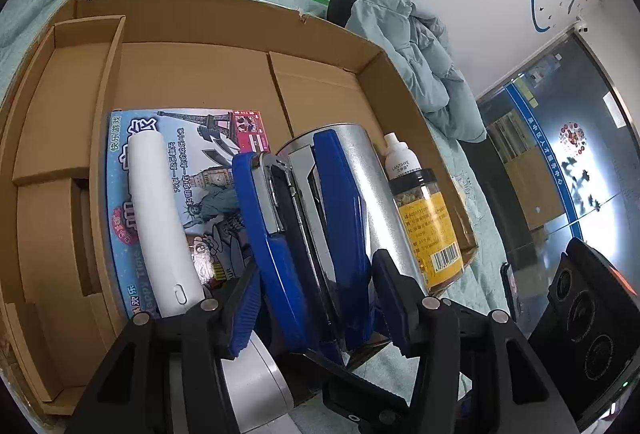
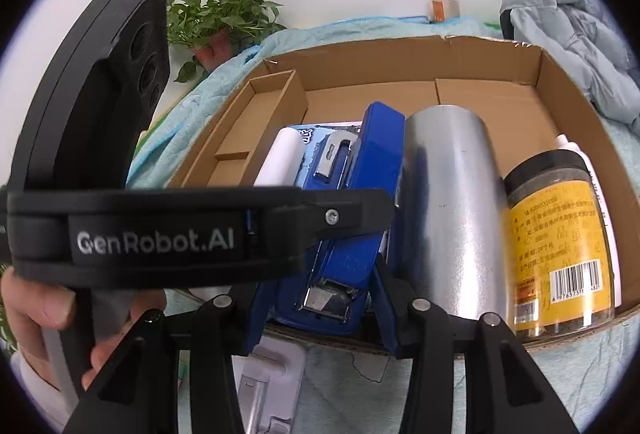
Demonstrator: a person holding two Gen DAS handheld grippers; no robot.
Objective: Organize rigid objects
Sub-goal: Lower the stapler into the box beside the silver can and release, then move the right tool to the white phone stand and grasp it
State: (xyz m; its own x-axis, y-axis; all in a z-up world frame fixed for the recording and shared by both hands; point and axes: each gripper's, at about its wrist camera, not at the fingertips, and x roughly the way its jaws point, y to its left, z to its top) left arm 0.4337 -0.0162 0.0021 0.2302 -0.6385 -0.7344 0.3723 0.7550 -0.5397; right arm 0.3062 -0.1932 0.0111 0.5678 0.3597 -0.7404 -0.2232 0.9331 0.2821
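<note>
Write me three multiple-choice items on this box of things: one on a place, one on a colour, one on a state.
1. Where in the cardboard box is the silver cylinder?
A. Between the blue stapler and the yellow-labelled jar
B. In the narrow side compartment
C. Outside the box, on the cloth

2. What colour is the jar's lid?
A. Red
B. Black
C. White

3. What state is the jar in?
A. Open, with its lid beside it
B. Broken, with its contents spilled
C. Closed, with its lid on

Answers:
1 A: in the right wrist view the stapler is on one side of the cylinder and the jar on the other.
2 B: the cap above the yellow label is dark black.
3 C: the lid sits on the jar's top in both views.
</note>
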